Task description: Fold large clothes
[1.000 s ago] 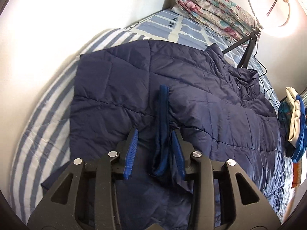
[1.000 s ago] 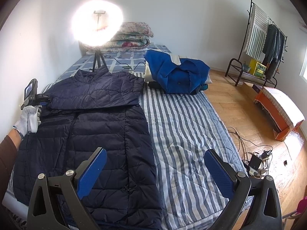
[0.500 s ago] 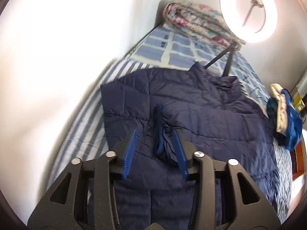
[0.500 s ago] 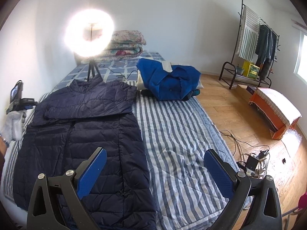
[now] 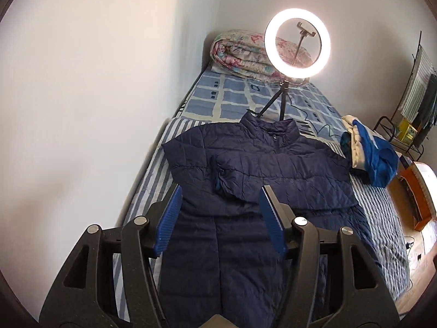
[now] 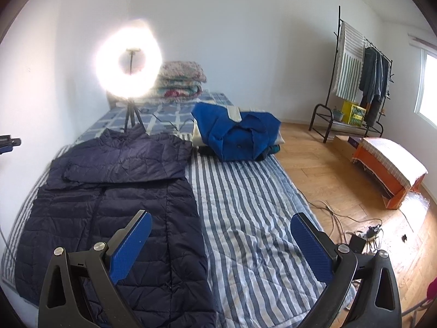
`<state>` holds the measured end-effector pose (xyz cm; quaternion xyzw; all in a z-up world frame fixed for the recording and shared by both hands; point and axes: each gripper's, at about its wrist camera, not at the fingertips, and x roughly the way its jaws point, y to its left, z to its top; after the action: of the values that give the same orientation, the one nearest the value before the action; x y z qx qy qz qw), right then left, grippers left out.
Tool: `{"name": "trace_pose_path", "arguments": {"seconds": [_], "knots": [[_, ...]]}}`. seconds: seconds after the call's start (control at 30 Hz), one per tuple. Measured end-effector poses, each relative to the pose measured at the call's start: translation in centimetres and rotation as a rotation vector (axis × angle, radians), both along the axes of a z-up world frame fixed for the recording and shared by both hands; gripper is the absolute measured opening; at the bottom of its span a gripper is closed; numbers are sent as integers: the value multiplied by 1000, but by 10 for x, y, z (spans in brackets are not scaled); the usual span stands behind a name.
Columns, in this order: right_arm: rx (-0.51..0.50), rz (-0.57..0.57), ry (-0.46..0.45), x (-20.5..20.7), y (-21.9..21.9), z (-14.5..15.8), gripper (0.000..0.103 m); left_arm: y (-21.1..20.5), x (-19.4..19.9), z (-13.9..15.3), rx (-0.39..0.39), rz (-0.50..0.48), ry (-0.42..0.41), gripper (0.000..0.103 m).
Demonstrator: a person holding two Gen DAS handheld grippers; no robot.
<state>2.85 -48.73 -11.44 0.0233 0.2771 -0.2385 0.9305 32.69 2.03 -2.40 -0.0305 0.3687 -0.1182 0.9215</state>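
Note:
A long navy quilted jacket (image 5: 245, 191) lies flat on the striped bed, collar toward the ring light. One sleeve (image 5: 273, 169) is folded across the chest, its cuff (image 5: 217, 175) lying left of centre. My left gripper (image 5: 220, 216) is open and empty, raised above the jacket's middle, clear of the cuff. My right gripper (image 6: 218, 243) is wide open and empty, above the bed's near end, beside the jacket (image 6: 114, 196) on its right.
A ring light on a tripod (image 5: 297, 46) stands at the bed head by a rolled floral quilt (image 5: 240, 54). A blue garment pile (image 6: 237, 134) sits on the bed's right. Cables (image 6: 355, 229), an orange bench (image 6: 387, 169) and a clothes rack (image 6: 360, 63) are on the floor side.
My left gripper let go of the sleeve cuff, opened wider and pulled up and back from the jacket. The right gripper stayed open and moved little.

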Motion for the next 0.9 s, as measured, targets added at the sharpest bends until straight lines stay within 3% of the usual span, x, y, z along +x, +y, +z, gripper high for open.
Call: {"name": "trace_pose_path", "arguments": {"seconds": [0.17,0.33,0.47,0.63,0.9], "knots": [[39,90,-25,2,3,-3,103,24,-58,13,16,-8,-12,67],[82,199,-14,6,4,-14,103,50,-107,-8,26,-6,49,68],[110,250,23,8,-4,-26,102,69,-133,-43,34,0,135,68],[193,303,87,11,-26,-47,101,89,-149,-97,-15,18,277,68],[330,358,302,21,-59,-111,93,103,-161,-173,-130,47,499,68]]}}
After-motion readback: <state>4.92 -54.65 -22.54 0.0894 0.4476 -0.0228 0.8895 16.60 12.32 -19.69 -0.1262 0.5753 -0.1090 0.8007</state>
